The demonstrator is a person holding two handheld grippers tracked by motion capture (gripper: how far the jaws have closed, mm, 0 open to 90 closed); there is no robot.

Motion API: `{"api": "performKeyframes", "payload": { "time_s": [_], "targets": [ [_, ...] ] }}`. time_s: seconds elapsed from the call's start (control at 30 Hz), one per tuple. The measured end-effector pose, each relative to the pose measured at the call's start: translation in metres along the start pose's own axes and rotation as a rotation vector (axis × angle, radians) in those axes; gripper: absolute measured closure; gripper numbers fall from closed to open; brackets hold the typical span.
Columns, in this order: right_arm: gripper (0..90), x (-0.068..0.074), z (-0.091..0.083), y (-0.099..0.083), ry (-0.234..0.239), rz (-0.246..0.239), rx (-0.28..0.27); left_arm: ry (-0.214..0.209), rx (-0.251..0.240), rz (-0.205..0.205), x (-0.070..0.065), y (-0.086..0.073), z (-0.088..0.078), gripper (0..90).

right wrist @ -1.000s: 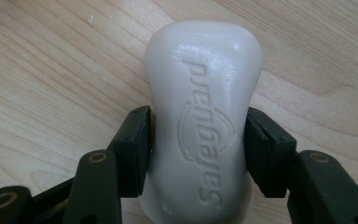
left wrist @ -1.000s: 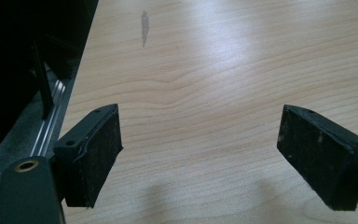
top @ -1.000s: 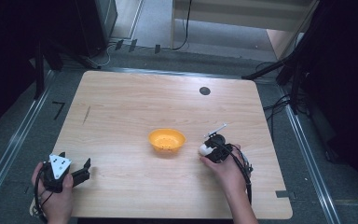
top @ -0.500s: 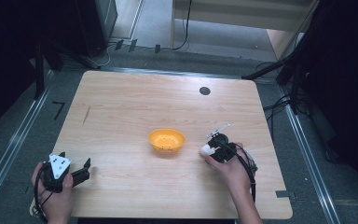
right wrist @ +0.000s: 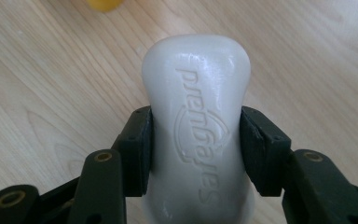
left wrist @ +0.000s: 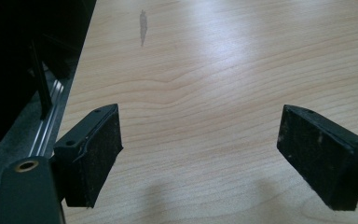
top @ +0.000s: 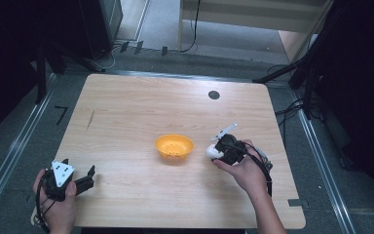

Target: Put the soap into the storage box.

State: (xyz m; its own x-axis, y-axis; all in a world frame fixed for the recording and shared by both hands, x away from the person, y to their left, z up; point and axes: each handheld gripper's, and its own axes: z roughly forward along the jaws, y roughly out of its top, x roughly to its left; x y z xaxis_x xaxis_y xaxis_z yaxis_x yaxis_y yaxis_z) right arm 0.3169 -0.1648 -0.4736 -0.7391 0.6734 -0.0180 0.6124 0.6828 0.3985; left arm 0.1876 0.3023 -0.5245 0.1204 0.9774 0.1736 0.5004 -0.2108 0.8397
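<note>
Two grippers: one works, one waits with nothing in it.
Right gripper point(right wrist: 196, 154): its jaws are clamped on the white soap bar point(right wrist: 196, 126), one pad on each long side.
Soap bar in the jaws: it stands between the pads at about the middle of its length; the rounded far end reaches well beyond the fingertips, and the near end goes back toward the gripper body. The embossed face looks at the camera.
Soap bar in the high view: it point(top: 213, 151) sticks out of the right gripper point(top: 222, 148) toward the orange bowl point(top: 174, 146), near it but not touching.
Bowl from the jaws: ahead of the fingertips, a yellow edge point(right wrist: 103, 4) at the top of the right gripper view.
Left gripper point(left wrist: 200, 149): jaws wide apart, only the bare wooden table point(left wrist: 223, 70) between them.
Risk, slipping: the soap is smooth and its sides curve, so I judge it can slide forward out of the pads if the hand tilts or moves fast.
Risk, turning: the long free end can swing the bar down around the pads.
Risk, bowl: the bowl looks light; a low approach can push it away.
</note>
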Motion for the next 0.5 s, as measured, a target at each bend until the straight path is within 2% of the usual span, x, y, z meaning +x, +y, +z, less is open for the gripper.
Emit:
{"api": "performKeyframes", "payload": {
  "time_s": [0.07,0.13,0.37,0.4,0.5],
  "targets": [
    [50.4,0.0,-0.002,0.002,0.004,-0.013,-0.008,0.0,-0.002,-0.001,0.0,0.0,0.0,14.2],
    [50.4,0.001,-0.006,0.009,0.018,-0.055,-0.033,-0.003,-0.007,-0.006,0.001,0.0,0.0,14.1],
    [50.4,0.007,-0.012,0.026,0.028,-0.155,-0.053,-0.012,-0.011,-0.024,0.003,-0.001,-0.001,14.1],
    [50.4,0.007,-0.012,0.026,0.028,-0.155,-0.053,-0.012,-0.011,-0.024,0.003,-0.001,-0.001,14.1],
    [50.4,0.01,-0.015,0.036,0.044,-0.199,-0.084,-0.025,-0.022,-0.033,0.004,-0.001,-0.001,14.1]
  ]
}}
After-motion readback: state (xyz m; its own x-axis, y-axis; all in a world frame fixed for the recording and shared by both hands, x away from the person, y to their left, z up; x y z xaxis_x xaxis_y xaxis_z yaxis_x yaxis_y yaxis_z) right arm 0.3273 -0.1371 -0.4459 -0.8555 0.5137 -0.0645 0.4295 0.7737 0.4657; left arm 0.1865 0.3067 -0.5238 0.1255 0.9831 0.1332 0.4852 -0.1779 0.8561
